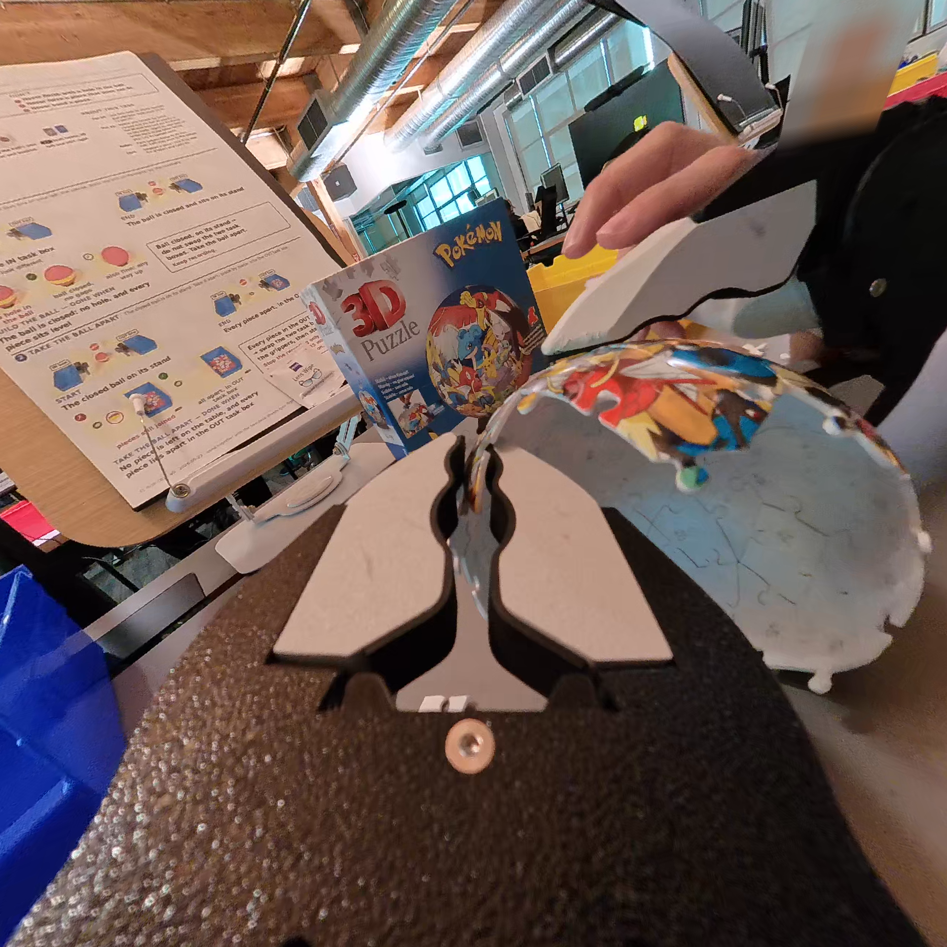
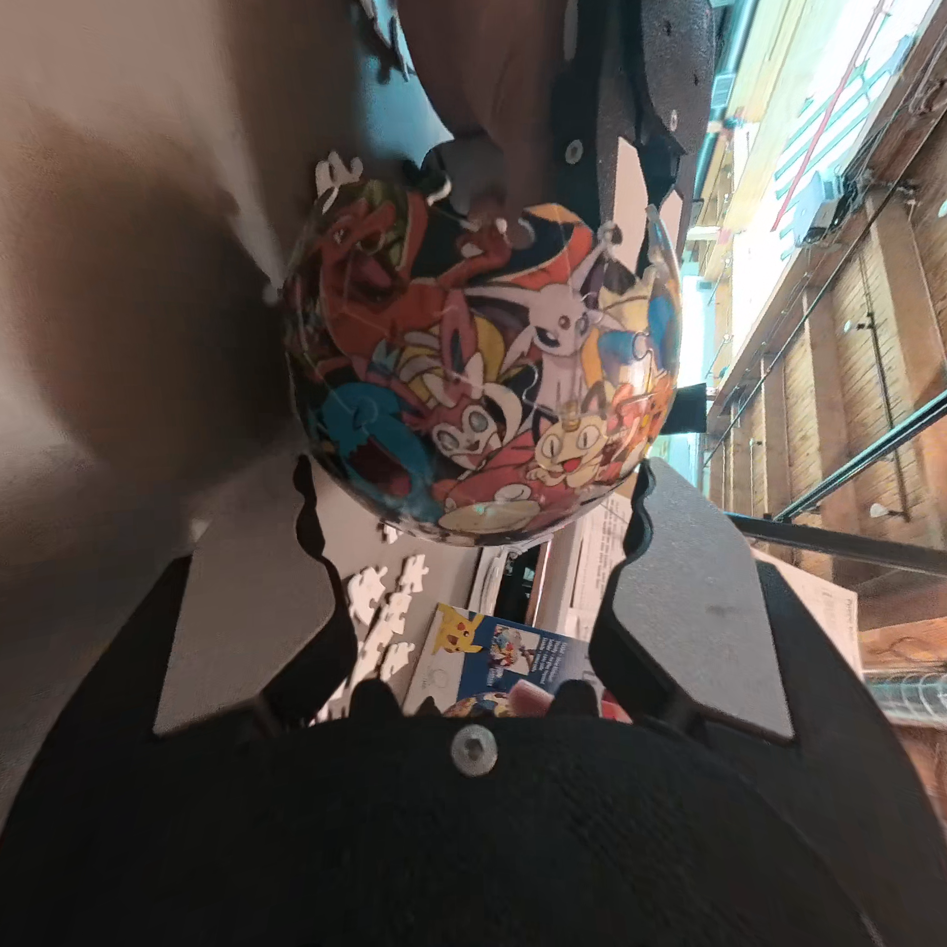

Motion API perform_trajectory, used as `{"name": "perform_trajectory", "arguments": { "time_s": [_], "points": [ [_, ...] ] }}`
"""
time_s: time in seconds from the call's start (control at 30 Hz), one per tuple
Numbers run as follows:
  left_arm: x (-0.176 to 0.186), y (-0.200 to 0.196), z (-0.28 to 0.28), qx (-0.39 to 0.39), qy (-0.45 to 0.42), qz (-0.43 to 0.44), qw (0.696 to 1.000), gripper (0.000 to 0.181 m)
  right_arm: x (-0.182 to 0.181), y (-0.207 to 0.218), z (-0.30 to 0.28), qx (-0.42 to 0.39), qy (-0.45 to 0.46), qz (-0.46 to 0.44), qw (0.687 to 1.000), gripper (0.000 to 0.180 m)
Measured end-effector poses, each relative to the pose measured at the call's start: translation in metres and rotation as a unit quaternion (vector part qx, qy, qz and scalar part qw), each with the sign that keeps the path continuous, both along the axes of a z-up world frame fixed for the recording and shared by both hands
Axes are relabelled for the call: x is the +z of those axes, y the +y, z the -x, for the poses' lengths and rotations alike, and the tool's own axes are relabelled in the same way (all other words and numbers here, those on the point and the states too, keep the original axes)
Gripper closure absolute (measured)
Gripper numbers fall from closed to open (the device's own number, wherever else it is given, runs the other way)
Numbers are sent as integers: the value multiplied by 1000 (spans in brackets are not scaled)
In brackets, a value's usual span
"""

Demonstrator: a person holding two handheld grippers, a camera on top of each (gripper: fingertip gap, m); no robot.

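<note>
Item: partly built puzzle ball point(image 1: 717, 461), rim pinched in our left gripper point(image 1: 474, 492) jaws; right gripper point(image 2: 471, 492) jaws spread beneath it; printed puzzle box point(image 1: 435, 338) behind, wording withheld

My left gripper point(image 1: 474, 492) hides the stretch of the puzzle ball's point(image 1: 717, 461) rim pinched between its fingers. The ball covers the lower right corner of the puzzle box point(image 1: 435, 328) behind it. The instruction sheet point(image 1: 128, 266) runs off the left edge, its small print too fine to tell. In my right wrist view the whole left side is smeared blur; whether my right gripper point(image 2: 474, 492) touches the ball point(image 2: 481, 369) I cannot tell.
</note>
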State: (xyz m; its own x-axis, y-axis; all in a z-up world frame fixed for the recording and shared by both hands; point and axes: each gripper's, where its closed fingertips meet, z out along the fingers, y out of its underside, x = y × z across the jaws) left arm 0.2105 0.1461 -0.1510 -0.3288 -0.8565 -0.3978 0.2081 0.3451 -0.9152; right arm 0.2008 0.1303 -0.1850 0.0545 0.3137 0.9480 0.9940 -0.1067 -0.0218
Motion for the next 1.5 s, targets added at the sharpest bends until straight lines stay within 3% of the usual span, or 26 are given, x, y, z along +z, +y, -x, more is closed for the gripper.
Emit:
{"name": "perform_trajectory", "arguments": {
  "time_s": [0.9,1.2,1.37,1.5],
  "points": [
    [1,-3,2,-32,-5,1,999,172,-2,-17,40,105,-167,61,978,61],
    [0,4,9,-38,24,7,999,134,-4,-16,45,102,-157,89,978,63],
    [-7,17,29,-51,119,4,992,120,-7,-17,43,97,-118,91,984,63],
    [-41,16,75,-78,322,16,943,115,-7,-19,39,97,-116,93,984,64]
  ]
}}
